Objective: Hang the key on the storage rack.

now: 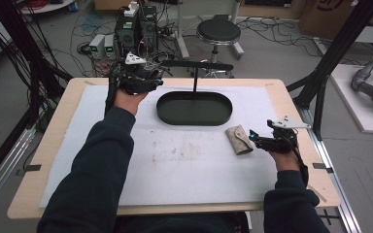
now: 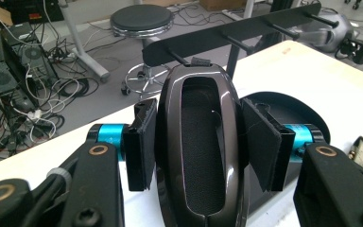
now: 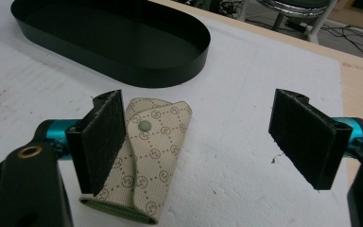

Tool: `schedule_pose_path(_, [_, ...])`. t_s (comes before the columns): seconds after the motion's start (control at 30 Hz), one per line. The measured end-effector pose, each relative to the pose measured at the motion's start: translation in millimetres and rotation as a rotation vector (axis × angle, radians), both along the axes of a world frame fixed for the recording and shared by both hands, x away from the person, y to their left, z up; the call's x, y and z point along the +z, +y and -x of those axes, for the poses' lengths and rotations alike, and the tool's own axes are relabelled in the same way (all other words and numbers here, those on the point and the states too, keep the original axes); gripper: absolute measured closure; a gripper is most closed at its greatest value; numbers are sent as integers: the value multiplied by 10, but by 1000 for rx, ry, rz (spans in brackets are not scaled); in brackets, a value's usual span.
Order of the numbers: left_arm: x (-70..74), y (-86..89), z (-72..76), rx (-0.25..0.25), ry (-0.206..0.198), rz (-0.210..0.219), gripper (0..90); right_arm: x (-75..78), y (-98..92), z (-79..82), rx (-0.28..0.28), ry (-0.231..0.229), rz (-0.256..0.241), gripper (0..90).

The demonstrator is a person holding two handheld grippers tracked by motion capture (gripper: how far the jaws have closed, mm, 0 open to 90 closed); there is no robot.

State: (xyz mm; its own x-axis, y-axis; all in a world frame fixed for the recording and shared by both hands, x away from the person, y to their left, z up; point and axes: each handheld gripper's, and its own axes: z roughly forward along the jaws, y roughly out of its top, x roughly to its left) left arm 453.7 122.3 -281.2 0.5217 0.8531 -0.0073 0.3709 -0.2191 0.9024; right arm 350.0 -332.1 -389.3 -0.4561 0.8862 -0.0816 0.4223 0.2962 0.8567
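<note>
Our left tool (image 2: pixel 196 146), upper left in the high view, clamps a glossy brown case (image 2: pixel 198 151); keep it level. Our right tool (image 3: pixel 196 137) gapes beside the beige pouch (image 3: pixel 151 161) at centre right; centre it first.

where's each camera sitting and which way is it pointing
High view: above the person's side, looking forward and down on the table; both forearms enter from the bottom, with the left gripper and right gripper.
Left gripper view: on the left gripper, looking past a case held between its jaws toward the rack and stool.
Right gripper view: on the right gripper, looking down between open jaws at the pouch.
Shared: the tray appears in both the high and right gripper views.
</note>
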Motion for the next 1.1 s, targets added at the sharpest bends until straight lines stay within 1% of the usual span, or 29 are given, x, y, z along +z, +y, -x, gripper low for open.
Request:
schedule_pose_path(0.13, [18,-16,-40,0,5,8,483,-1,-20,8,-5,2,-3,200])
schedule_pose_path(0.3, [84,-49,-73,3,-9,23,483,-2,-14,13,-4,-1,-1,200])
schedule_pose_path(0.5, [116,-66,-114,8,-10,31,483,-4,-27,16,-4,0,-4,201])
schedule_pose_path(0.67, [153,-63,-111,12,-19,40,483,-7,-29,15,-4,2,-5,200])
schedule_pose_path(0.8, [164,-66,-144,28,-21,32,483,3,-25,26,-2,-1,-6,200])
schedule_pose_path(0.93, [161,-85,-198,36,-17,54,483,5,-28,32,-3,-1,-5,200])
schedule_pose_path(0.97, [160,-94,-208,37,-16,53,483,5,-28,32,-3,-1,-5,200])
schedule_pose_path(1.03, [149,-106,-225,51,-14,48,482,2,-36,30,-5,-1,-7,201])
schedule_pose_path(1.1, [123,-91,-258,78,-7,46,482,-1,-43,30,-7,-1,-9,200])
